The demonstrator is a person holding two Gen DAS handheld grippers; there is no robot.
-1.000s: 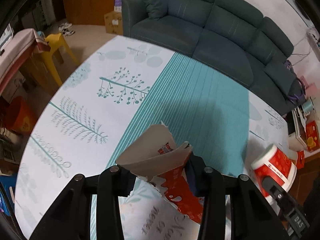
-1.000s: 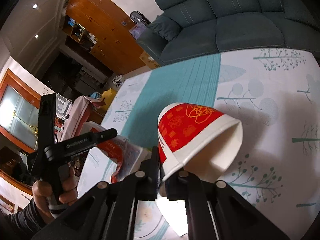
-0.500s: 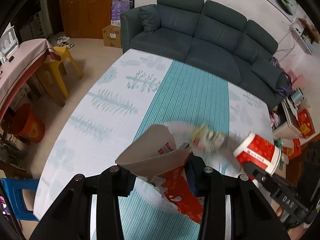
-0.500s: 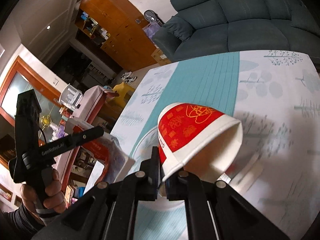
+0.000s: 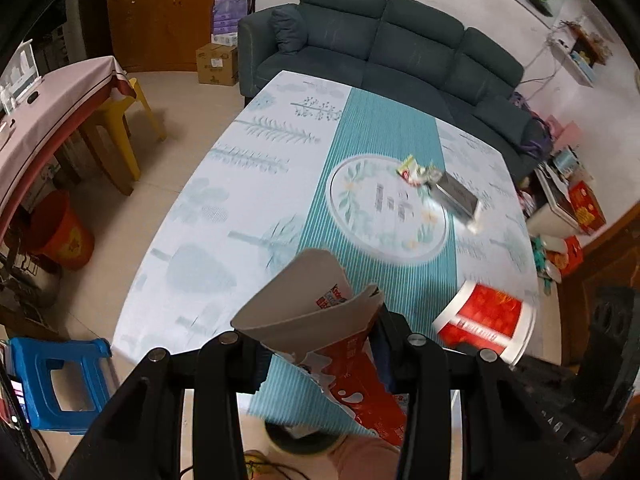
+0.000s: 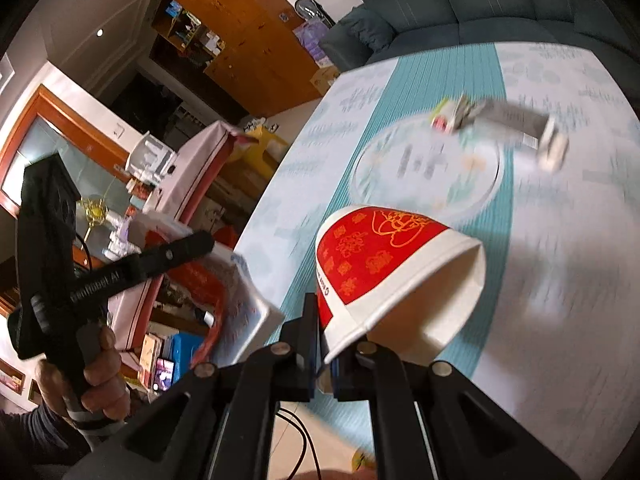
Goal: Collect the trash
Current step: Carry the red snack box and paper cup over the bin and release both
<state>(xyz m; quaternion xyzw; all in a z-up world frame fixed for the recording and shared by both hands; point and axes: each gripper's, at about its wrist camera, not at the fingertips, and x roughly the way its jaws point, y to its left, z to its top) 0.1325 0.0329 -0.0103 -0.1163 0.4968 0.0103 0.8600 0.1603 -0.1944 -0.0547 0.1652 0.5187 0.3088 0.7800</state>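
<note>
Red and white paper, squashed flat: that is the paper cup (image 6: 394,270) pinched by its rim in my right gripper (image 6: 329,354), mouth tilted forward and to the right, showing only white lining inside. My left gripper (image 5: 320,354) is clamped on a torn red-and-white cardboard carton (image 5: 320,322), its grey inner face folded into a funnel that opens up and to the left, its long axis running back between the fingers. Compared with a second ago, both grippers have pulled back past the near edge of the teal-striped tablecloth (image 5: 376,140), so more of it shows. On its round printed medallion lie a crumpled green-and-white wrapper (image 5: 412,169) and a grey oblong box (image 5: 456,196), touching, the box lying diagonally.
</note>
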